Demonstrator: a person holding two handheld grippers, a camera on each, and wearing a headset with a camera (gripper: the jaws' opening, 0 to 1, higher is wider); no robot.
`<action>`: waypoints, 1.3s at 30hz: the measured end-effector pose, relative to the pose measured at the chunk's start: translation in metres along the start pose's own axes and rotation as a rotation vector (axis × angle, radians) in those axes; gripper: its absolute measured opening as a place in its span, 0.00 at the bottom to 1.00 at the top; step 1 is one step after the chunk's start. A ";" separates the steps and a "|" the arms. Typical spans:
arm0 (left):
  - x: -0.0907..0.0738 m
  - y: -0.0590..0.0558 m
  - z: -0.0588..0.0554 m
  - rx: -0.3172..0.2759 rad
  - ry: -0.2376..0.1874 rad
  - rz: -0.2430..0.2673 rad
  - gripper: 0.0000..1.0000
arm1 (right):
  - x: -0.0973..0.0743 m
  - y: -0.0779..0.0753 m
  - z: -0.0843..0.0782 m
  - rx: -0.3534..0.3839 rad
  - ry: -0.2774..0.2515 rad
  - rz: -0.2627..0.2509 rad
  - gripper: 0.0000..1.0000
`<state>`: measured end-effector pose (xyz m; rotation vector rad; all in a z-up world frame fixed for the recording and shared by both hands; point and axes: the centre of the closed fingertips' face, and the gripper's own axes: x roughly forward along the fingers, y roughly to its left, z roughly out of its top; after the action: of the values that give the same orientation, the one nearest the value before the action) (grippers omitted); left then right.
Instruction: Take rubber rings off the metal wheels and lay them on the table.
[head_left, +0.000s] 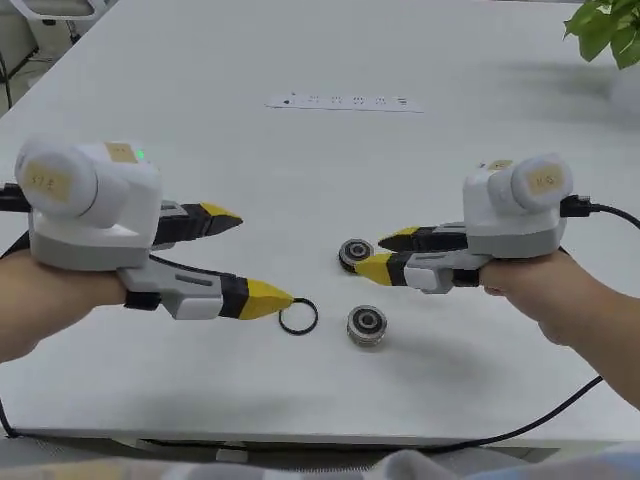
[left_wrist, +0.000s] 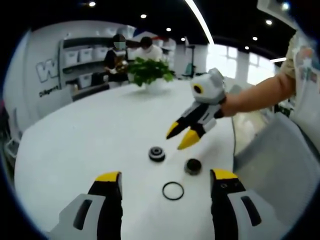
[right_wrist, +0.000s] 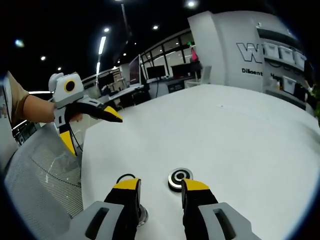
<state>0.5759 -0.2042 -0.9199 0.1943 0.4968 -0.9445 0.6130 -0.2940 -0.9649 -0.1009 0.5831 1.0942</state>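
1. The left gripper (head_left: 248, 257) is held above the table (head_left: 200, 120) with its jaws wide apart, and nothing is between them.
2. The rubber ring (head_left: 298, 317) lies flat on the table, just beside the tip of this gripper's nearer jaw. In the left gripper view the ring (left_wrist: 173, 190) is a little in front of the left gripper (left_wrist: 166, 176), about in the middle of the gap.
3. The right gripper (head_left: 385, 252) is low over the table. Its jaws are open with a smaller gap and they hold nothing.
4. The far wheel (head_left: 356, 252) lies flat just at the tips of the right gripper. In the right gripper view this wheel (right_wrist: 180, 178) is just ahead of the right gripper (right_wrist: 161, 185), closer to one jaw, and it shows a dark outer band.
5. The near wheel (head_left: 367, 325) lies on the table beside the rubber ring, towards the person, and its outside looks like bare metal. It is apart from both grippers.
6. In the left gripper view the two wheels (left_wrist: 157, 153) (left_wrist: 193, 166) lie beyond the ring, and the right gripper (left_wrist: 181, 136) is above them.
7. Farther away, a power strip (head_left: 345, 101) lies on the table and a plant (head_left: 605, 25) is at its far corner.
8. A cable (head_left: 560, 405) runs from the right gripper over the table edge.
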 end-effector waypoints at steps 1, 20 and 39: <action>0.001 0.001 0.001 0.000 -0.001 0.001 0.72 | 0.000 -0.001 0.000 -0.002 -0.001 -0.002 0.31; 0.037 0.020 0.006 -0.004 0.004 0.000 0.69 | -0.005 -0.028 -0.008 -0.033 -0.015 -0.037 0.32; 0.075 0.021 -0.004 0.018 0.048 -0.031 0.61 | 0.003 -0.038 -0.018 -0.064 -0.012 -0.043 0.31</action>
<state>0.6284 -0.2453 -0.9608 0.2260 0.5367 -0.9768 0.6391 -0.3160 -0.9887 -0.1616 0.5335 1.0715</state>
